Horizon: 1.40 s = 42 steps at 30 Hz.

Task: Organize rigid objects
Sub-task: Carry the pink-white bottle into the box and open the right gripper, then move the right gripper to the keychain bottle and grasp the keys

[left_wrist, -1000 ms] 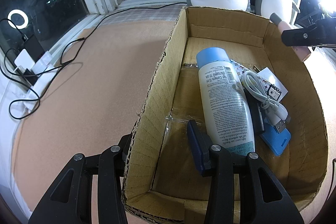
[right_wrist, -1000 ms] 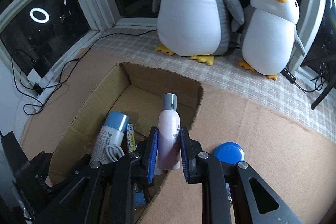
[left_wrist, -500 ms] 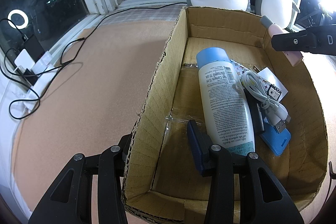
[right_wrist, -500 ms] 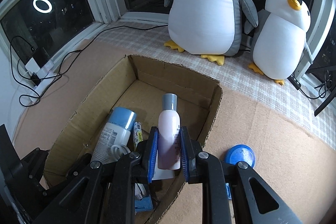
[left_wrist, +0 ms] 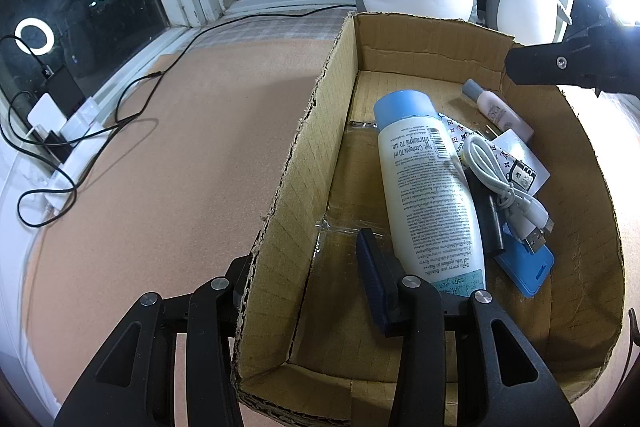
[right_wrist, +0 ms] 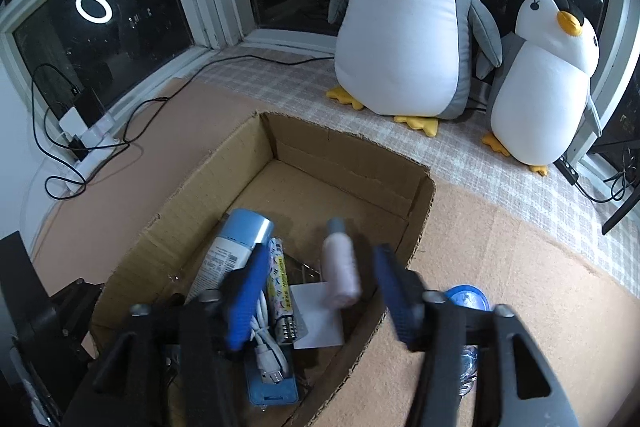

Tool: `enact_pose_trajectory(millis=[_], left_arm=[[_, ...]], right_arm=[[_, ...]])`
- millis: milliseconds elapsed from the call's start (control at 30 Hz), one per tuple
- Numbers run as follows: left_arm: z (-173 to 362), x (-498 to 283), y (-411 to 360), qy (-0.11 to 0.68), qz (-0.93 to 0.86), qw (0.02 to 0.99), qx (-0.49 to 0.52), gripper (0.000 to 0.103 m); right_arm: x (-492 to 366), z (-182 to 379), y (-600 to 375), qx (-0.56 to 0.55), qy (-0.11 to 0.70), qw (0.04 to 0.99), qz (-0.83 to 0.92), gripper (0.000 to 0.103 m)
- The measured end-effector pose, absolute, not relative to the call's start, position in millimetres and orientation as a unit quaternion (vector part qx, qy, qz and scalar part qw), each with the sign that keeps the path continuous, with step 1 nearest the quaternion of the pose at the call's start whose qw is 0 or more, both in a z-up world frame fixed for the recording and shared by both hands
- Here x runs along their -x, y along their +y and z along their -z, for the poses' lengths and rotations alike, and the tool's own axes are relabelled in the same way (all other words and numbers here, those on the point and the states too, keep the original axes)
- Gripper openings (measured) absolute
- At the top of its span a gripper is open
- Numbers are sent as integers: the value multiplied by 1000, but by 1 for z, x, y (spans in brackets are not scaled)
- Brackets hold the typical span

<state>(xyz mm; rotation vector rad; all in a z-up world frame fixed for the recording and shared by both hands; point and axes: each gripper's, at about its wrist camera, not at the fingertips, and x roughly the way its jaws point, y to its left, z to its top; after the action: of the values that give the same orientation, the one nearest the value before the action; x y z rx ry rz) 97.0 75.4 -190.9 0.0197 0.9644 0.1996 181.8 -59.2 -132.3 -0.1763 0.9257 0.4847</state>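
Only the right wrist view shows the right gripper (right_wrist: 320,283) just spread apart, the small pink bottle (right_wrist: 340,273) lying free inside the cardboard box (right_wrist: 352,163). Meanwhile the left gripper (left_wrist: 304,279) pinches the box's side wall; two plush penguins (right_wrist: 404,19) sit behind, a blue lid (right_wrist: 468,297) outside

My way into the box (right_wrist: 208,203) is open at its far end; bottles (right_wrist: 240,247) and cable (right_wrist: 266,335) crowd the near half.
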Motion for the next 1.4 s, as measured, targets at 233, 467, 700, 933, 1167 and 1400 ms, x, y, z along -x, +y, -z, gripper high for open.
enact_pose_trajectory(millis=[233, 467, 700, 933, 1167, 1400], left_arm=[[191, -97, 75, 463, -96, 881, -10, 42], [191, -97, 76, 463, -95, 881, -10, 42], [191, -97, 75, 463, -96, 881, -9, 42], [191, -97, 74, 463, -97, 881, -8, 42], [191, -97, 74, 463, -97, 881, -8, 42], [191, -97, 75, 463, -97, 881, -8, 42]], right_arm=[[-183, 128, -61, 80, 439, 866, -225, 62], [-182, 126, -63, 83, 438, 866, -227, 63], [-176, 119, -81, 68, 438, 866, -233, 63], [-168, 110, -127, 27, 440, 866, -236, 63], [-162, 108, -176, 6, 448, 869, -210, 64], [-161, 121, -222, -21, 469, 864, -179, 63]])
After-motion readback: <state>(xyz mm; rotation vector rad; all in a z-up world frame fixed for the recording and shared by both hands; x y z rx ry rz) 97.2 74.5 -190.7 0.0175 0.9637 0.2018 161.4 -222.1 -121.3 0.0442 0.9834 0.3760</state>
